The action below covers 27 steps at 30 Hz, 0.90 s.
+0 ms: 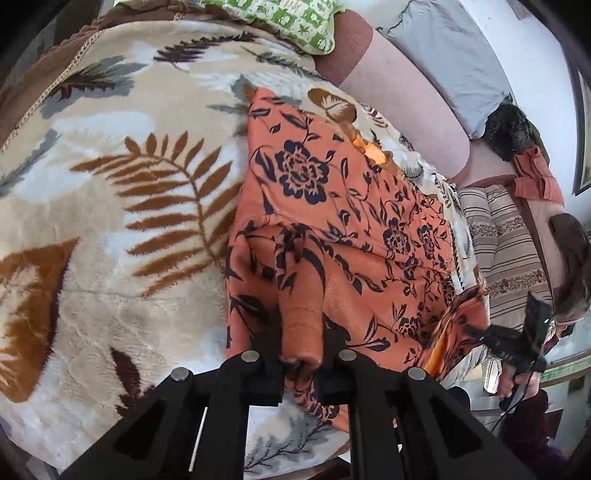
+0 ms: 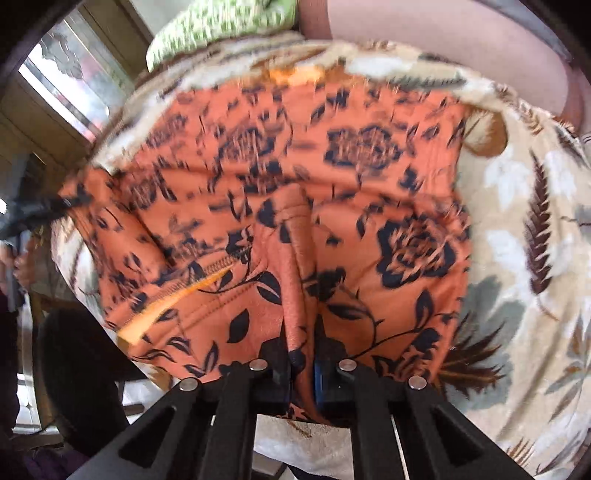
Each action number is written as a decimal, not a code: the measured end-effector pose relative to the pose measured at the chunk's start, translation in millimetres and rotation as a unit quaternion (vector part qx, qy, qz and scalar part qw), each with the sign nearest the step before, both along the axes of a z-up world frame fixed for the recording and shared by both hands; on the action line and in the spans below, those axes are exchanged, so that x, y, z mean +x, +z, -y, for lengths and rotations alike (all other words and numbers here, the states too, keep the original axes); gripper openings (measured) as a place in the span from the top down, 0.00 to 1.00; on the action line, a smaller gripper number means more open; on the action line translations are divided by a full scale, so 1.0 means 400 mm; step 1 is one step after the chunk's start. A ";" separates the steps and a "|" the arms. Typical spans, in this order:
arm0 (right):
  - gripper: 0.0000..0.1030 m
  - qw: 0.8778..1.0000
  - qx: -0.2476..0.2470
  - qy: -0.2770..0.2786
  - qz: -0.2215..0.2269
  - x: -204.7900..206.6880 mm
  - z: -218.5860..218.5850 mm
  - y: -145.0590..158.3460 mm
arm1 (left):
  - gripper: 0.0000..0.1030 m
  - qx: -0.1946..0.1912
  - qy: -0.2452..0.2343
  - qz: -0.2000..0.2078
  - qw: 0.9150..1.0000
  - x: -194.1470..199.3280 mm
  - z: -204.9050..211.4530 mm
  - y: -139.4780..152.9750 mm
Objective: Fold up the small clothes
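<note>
An orange garment with a dark flower print [image 1: 332, 206] lies spread on a beige leaf-patterned blanket [image 1: 110, 166]. My left gripper [image 1: 301, 369] is shut on a raised fold at the garment's near edge, with cloth bunched between the fingers. At the right edge of the left wrist view, a hand holds my right gripper [image 1: 517, 343] by the garment's other side. The right wrist view is blurred. In it the same garment [image 2: 332, 177] fills the middle, and my right gripper [image 2: 301, 373] is shut on a pinched ridge of the cloth. An orange-lined zip opening [image 2: 184, 291] shows to its left.
A green patterned pillow [image 1: 291, 22], a pink bolster [image 1: 406, 122] and a grey pillow [image 1: 454, 55] line the far side. A striped cushion [image 1: 506, 243] and a folded orange cloth [image 1: 535, 173] lie to the right. A window [image 2: 62, 85] is at the left.
</note>
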State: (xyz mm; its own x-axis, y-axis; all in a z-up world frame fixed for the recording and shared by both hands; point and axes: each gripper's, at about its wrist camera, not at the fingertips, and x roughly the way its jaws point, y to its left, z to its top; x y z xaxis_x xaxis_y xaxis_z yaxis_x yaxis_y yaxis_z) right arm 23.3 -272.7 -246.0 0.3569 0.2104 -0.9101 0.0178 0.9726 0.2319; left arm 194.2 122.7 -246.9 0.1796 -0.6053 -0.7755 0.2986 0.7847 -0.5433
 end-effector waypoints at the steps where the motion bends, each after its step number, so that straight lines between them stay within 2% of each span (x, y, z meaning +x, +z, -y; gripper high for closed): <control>1: 0.92 1.000 0.004 -0.006 0.012 0.002 0.009 0.019 | 0.89 -0.003 0.000 0.003 1.000 0.002 -0.001 0.010; 7: 0.92 0.996 0.033 -0.047 0.072 0.083 0.080 0.112 | 0.90 -0.056 0.004 0.021 0.998 0.071 -0.001 0.103; 11: 0.92 0.988 0.047 -0.107 0.104 0.180 0.180 0.139 | 0.90 -0.077 0.029 0.022 0.996 0.218 0.041 0.157; 14: 0.92 0.977 0.065 -0.162 0.120 0.269 0.262 0.138 | 0.91 -0.079 0.059 0.015 0.995 0.343 0.091 0.160; 16: 0.92 0.967 0.073 -0.209 0.128 0.337 0.325 0.111 | 0.90 -0.057 0.080 0.009 0.995 0.431 0.130 0.139; 18: 0.92 0.955 0.076 -0.261 0.121 0.398 0.390 0.059 | 0.85 -0.025 0.119 0.000 0.993 0.498 0.152 0.100; 20: 0.92 0.932 0.096 -0.333 0.105 0.426 0.473 -0.015 | 0.78 -0.037 0.155 -0.003 0.987 0.530 0.148 0.069; 21: 0.90 0.917 0.105 -0.371 0.101 0.431 0.514 -0.054 | 0.73 -0.053 0.174 -0.004 0.983 0.531 0.138 0.053; 22: 0.88 0.900 0.118 -0.409 0.098 0.424 0.551 -0.091 | 0.64 -0.062 0.185 -0.001 0.981 0.521 0.127 0.044; 23: 0.88 0.888 0.134 -0.431 0.090 0.417 0.578 -0.123 | 0.62 -0.064 0.191 0.005 0.979 0.511 0.120 0.041; 24: 0.88 0.879 0.156 -0.444 0.074 0.408 0.600 -0.158 | 0.62 -0.060 0.201 0.021 0.978 0.488 0.111 0.042; 25: 0.88 0.876 0.164 -0.449 0.067 0.401 0.612 -0.171 | 0.62 -0.051 0.213 0.035 0.975 0.466 0.104 0.048; 27: 0.88 0.872 0.154 -0.457 0.085 0.371 0.612 -0.168 | 0.57 -0.056 0.240 0.064 0.967 0.394 0.087 0.059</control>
